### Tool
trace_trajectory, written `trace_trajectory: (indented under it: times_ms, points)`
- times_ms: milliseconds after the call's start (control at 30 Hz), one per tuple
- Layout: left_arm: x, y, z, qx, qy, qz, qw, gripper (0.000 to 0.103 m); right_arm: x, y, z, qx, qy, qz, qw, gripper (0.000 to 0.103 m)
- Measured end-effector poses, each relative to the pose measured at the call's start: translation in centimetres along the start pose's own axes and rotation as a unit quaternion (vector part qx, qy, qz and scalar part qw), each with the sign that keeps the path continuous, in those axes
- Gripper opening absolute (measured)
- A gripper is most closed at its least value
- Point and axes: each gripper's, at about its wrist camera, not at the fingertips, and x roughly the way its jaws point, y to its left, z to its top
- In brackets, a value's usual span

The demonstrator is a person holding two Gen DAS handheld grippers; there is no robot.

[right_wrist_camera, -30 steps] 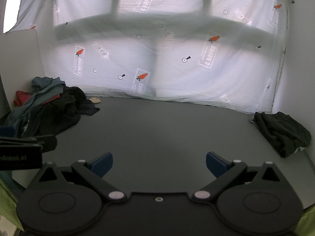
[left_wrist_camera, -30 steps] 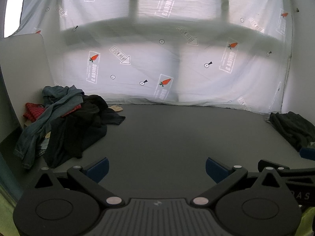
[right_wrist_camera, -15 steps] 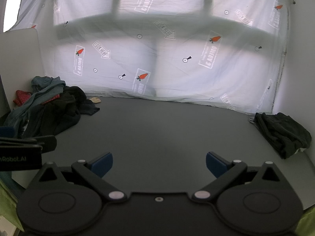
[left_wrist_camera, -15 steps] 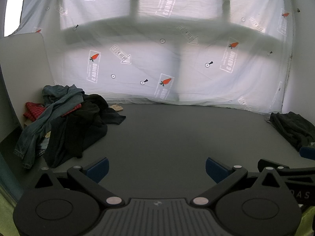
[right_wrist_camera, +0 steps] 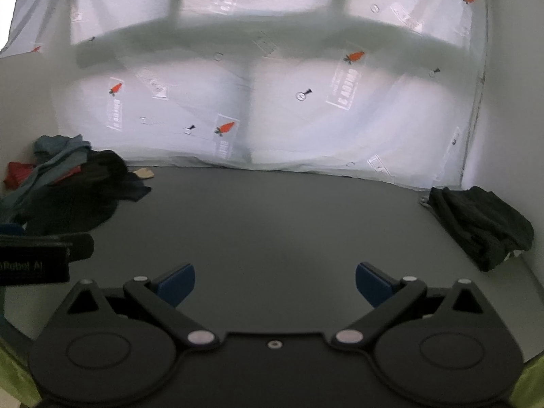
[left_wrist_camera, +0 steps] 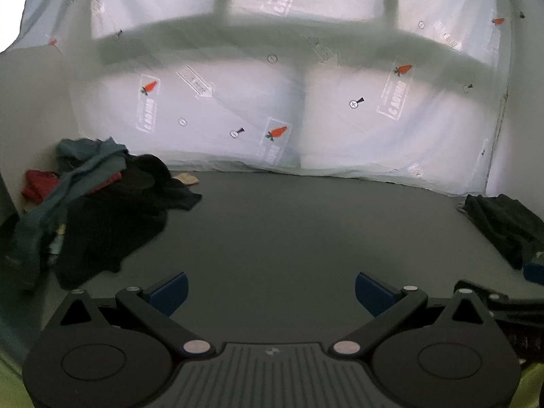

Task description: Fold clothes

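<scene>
A heap of unfolded clothes (left_wrist_camera: 91,204) lies at the far left of the grey table (left_wrist_camera: 289,231): black, teal and red pieces tangled together. The same heap (right_wrist_camera: 64,190) shows at the left of the right wrist view. A folded dark garment (right_wrist_camera: 479,227) rests at the table's right edge, also visible as the dark garment (left_wrist_camera: 503,224) in the left wrist view. My left gripper (left_wrist_camera: 271,290) is open above bare table, holding nothing. My right gripper (right_wrist_camera: 274,285) is open too, with nothing between its blue pads. Both hover near the front, apart from any cloth.
A pale printed sheet (left_wrist_camera: 289,102) hangs behind the table as a backdrop. A white panel (left_wrist_camera: 30,119) stands at the left behind the heap. The other gripper's body (right_wrist_camera: 37,255) juts in at the left of the right wrist view. A small tan item (left_wrist_camera: 186,179) lies beside the heap.
Both views have tilted slightly, so the table and clothes sit a little lower or shifted in frame. No cloth has moved and both grippers stay open.
</scene>
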Motion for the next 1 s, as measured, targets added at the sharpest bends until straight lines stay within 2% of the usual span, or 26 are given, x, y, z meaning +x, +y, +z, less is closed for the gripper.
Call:
trace_trajectory:
  times_ms: [200, 300, 467, 567, 700, 833, 1000]
  points:
    - [3.4, -0.6, 2.9, -0.028, 0.024, 0.009, 0.9993, 0.103, 5.6, -3.9, 3.3, 0.064, 0.015, -0.018, 0.998, 0.102]
    - [5.2, -0.8, 4.4, -0.044, 0.038, 0.015, 0.9982, 0.103, 8.7, -5.0, 5.0, 0.086, 0.026, -0.002, 0.996, 0.102]
    - [7.8, 2.4, 4.8, -0.121, 0.072, 0.046, 0.989, 0.103, 14.0, -5.2, 5.3, 0.105, 0.071, 0.048, 0.991, 0.102]
    - [9.2, 4.9, 4.6, -0.163, 0.091, 0.067, 0.9801, 0.103, 17.3, -4.1, 4.9, 0.114, 0.115, 0.073, 0.984, 0.098]
    - [11.1, 8.2, 4.2, -0.218, 0.117, 0.095, 0.9642, 0.103, 20.4, -1.5, 5.2, 0.126, 0.137, 0.109, 0.976, 0.097]
    - [13.9, 13.4, 5.0, -0.279, 0.133, 0.1, 0.946, 0.103, 23.9, 1.9, 6.7, 0.126, 0.147, 0.14, 0.971, 0.094]
    - [18.4, 20.0, 6.8, -0.339, 0.113, 0.099, 0.9285, 0.103, 29.4, 7.0, 9.8, 0.158, 0.159, 0.191, 0.956, 0.084]
